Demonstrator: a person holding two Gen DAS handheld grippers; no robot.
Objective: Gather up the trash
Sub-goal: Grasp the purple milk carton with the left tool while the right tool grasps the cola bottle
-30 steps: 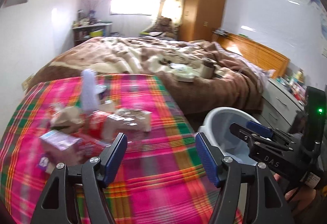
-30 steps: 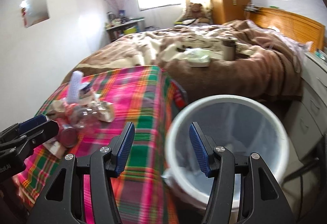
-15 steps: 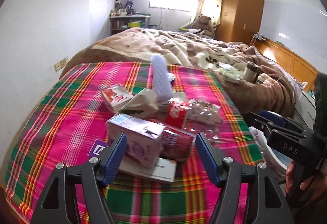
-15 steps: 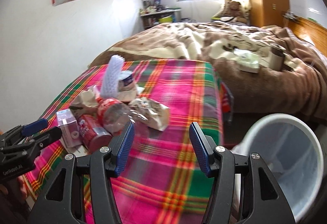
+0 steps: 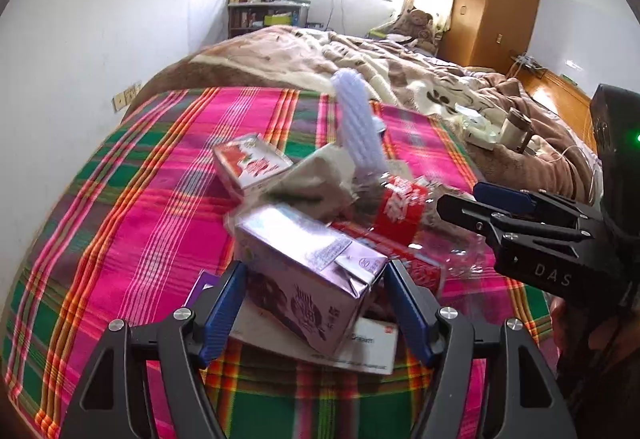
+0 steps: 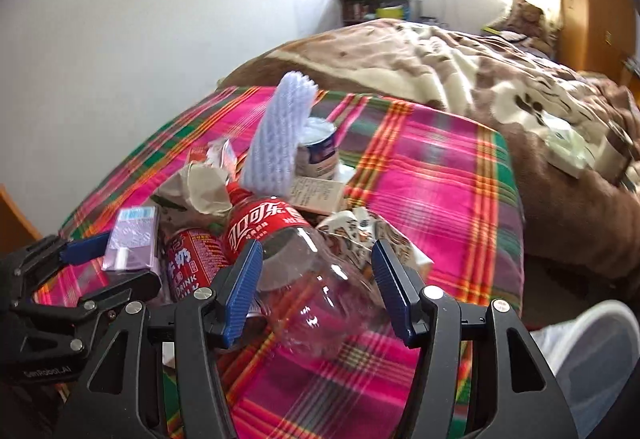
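Note:
A heap of trash lies on a pink plaid cloth (image 5: pixel 132 223). My left gripper (image 5: pixel 316 307) is open, its fingers on either side of a purple milk carton (image 5: pixel 308 271); the carton also shows in the right wrist view (image 6: pixel 132 239). My right gripper (image 6: pixel 318 291) is open around a clear cola bottle with a red label (image 6: pixel 304 271), which also shows in the left wrist view (image 5: pixel 400 207). A red drink can (image 6: pixel 190 263), crumpled paper (image 6: pixel 200 191), a red and white box (image 5: pixel 252 167) and a white ribbed piece (image 6: pixel 280 139) lie in the heap.
A white trash bin (image 6: pixel 592 363) stands on the floor at the right of the cloth. A bed with a brown blanket (image 5: pixel 360 67) lies behind. A flat white box (image 5: pixel 360 347) lies under the carton. A small tin (image 6: pixel 318 155) stands behind the ribbed piece.
Both grippers have swung left from the bin and come down close to the heap. The left now straddles the carton, the right straddles the bottle. Both stay open.

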